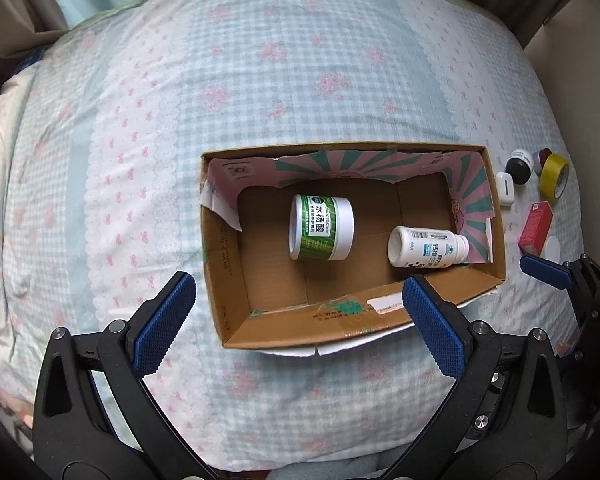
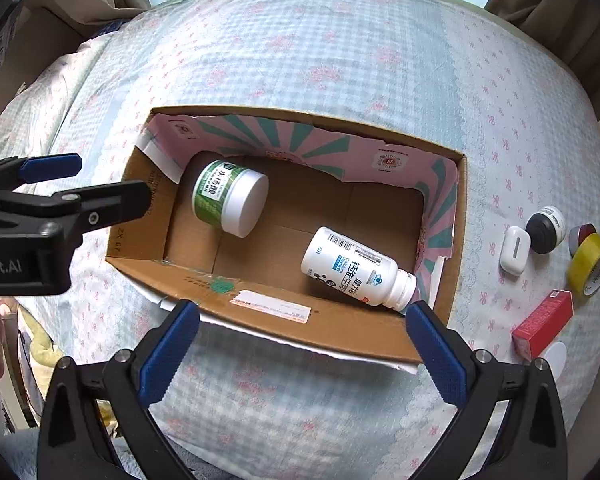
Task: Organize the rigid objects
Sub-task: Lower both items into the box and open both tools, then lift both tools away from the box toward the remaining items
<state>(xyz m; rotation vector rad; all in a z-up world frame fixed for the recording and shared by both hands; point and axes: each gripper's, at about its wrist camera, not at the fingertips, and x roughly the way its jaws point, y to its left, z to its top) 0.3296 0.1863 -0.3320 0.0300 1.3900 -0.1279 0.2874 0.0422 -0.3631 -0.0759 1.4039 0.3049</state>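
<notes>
Left wrist view: left gripper spread wide, empty, above cardboard box holding green jar and white bottle, both on their sides.

Right wrist view: right gripper likewise spread, empty. Red carton, yellow tape roll, earbud case lie outside, right of box. Carton judged light, stiff; grip across long flat faces.

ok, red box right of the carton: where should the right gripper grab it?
Grip the red box across its two long side faces, near the middle, coming down from above with the right gripper open. It lies flat on the bedspread with its long sides free; the white disc touches its near end, so avoid gripping endwise.
</notes>
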